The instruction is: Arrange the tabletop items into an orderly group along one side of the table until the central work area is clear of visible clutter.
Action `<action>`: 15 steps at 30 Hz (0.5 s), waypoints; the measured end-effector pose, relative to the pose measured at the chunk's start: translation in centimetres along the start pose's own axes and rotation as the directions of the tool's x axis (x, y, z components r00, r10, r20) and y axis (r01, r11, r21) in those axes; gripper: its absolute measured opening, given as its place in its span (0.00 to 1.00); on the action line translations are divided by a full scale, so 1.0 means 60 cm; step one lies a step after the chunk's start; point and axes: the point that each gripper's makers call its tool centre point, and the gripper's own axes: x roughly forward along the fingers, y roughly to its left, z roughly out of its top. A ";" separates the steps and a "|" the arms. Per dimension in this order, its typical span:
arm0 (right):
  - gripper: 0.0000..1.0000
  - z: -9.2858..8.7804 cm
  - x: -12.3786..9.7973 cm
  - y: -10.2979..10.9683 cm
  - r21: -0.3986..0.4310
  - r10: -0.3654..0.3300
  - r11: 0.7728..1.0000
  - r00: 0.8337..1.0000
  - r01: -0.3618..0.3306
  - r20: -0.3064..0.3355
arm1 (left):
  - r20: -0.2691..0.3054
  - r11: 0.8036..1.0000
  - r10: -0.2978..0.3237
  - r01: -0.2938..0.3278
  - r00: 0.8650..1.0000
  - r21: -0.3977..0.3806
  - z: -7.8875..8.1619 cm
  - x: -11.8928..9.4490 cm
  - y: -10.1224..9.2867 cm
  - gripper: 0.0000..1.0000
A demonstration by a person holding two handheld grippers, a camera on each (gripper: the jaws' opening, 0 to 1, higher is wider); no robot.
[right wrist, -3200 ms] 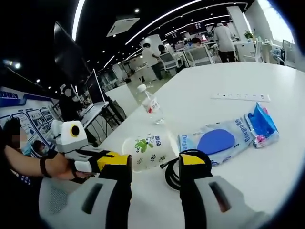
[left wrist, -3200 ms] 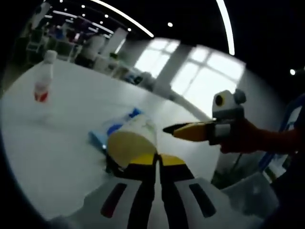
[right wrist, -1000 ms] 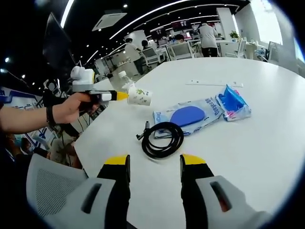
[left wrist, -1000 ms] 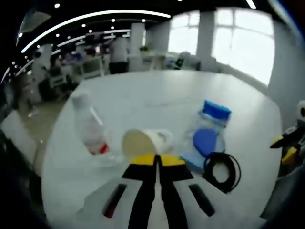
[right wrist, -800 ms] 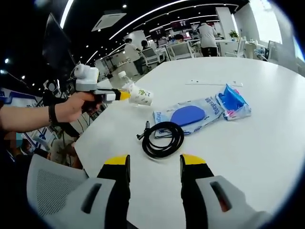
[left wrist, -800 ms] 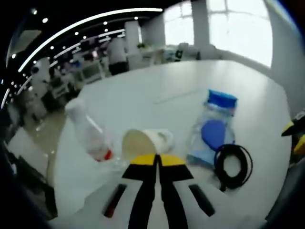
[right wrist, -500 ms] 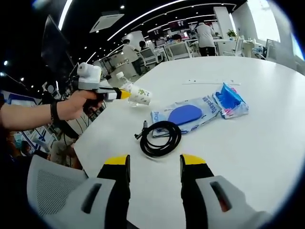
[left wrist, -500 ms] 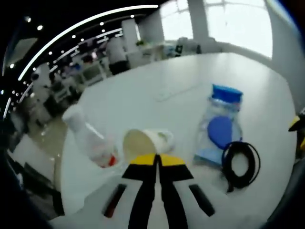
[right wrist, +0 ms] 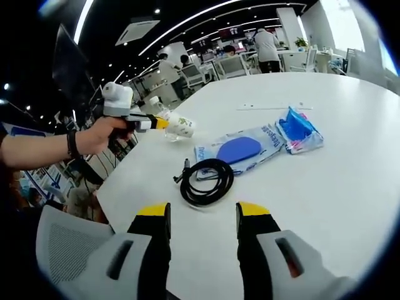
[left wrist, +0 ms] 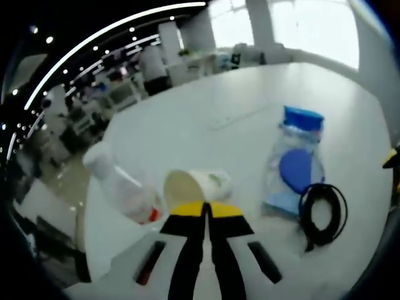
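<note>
My left gripper [left wrist: 204, 209] is shut on the rim of a white paper cup [left wrist: 197, 186], which lies sideways with its mouth toward the camera. In the right gripper view a hand holds the left gripper [right wrist: 159, 123] with the cup [right wrist: 179, 127] right beside a clear plastic bottle [right wrist: 156, 107]. The bottle [left wrist: 122, 190], with a red label, stands just left of the cup. A black cable coil [right wrist: 206, 181] and a blue-printed package [right wrist: 240, 150] lie in the table's middle. My right gripper [right wrist: 203, 215] stands open over the near table edge, holding nothing.
A smaller blue packet [right wrist: 299, 134] lies against the far end of the package. A flat white strip [right wrist: 269, 106] sits farther back on the white table [right wrist: 337, 187]. Office chairs, desks and people stand beyond the table's far side.
The left gripper has carried the cup away from the cable and package toward the bottle at the table's edge. The right gripper stays open and has barely moved.
</note>
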 end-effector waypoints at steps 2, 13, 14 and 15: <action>0.41 0.000 -0.001 -0.001 0.003 -0.001 1.000 1.000 0.001 0.002 | -0.006 1.000 0.004 -0.004 1.000 0.009 -0.002 0.001 0.001 0.00; 0.41 -0.004 -0.001 -0.007 0.012 0.002 1.000 1.000 -0.002 0.001 | -0.022 0.998 0.031 -0.029 0.999 0.048 -0.002 0.005 0.008 0.00; 0.41 -0.004 -0.001 -0.007 0.013 0.003 1.000 1.000 -0.003 0.001 | -0.021 0.998 0.030 -0.029 0.999 0.055 -0.001 0.004 0.006 0.00; 0.41 -0.003 -0.001 -0.007 0.013 0.004 1.000 1.000 -0.004 0.002 | -0.020 0.998 0.026 -0.025 0.999 0.057 0.000 0.004 0.004 0.00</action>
